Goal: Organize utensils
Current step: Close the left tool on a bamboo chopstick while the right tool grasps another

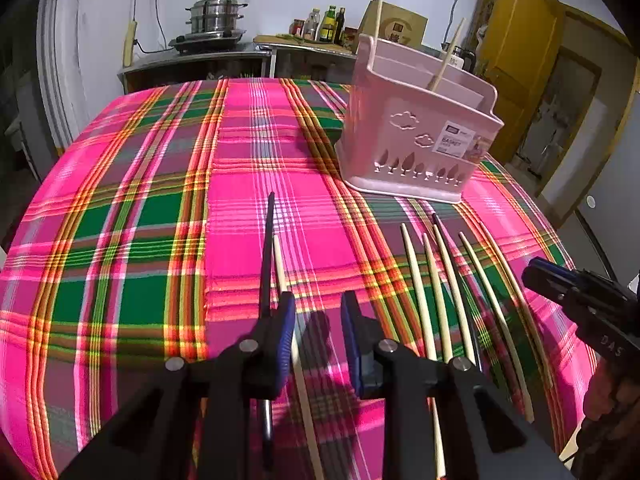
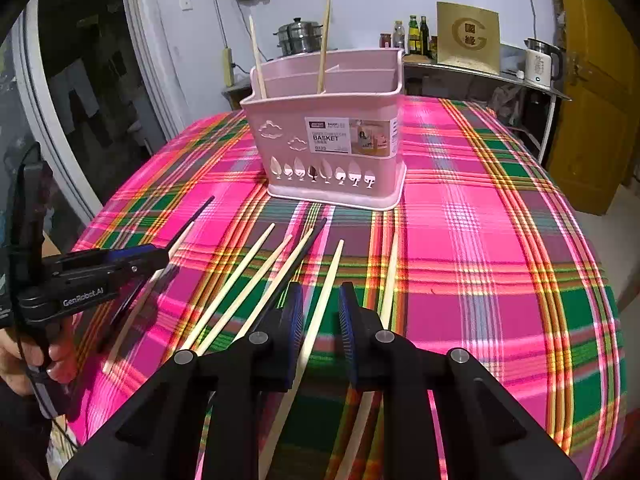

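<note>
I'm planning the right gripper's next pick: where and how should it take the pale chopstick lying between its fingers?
Grip the pale chopstick on its thicker near half, coming down from above with the right gripper straddling the shaft crosswise. It lies flat on the plaid tablecloth, tapering toward the pink basket. Neighbouring chopsticks lie close on both sides, so keep the jaws narrow.

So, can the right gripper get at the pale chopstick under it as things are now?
Probably yes. The right gripper hangs with its jaws open on either side of the pale chopstick, which lies free on the cloth; nothing covers it.
</note>
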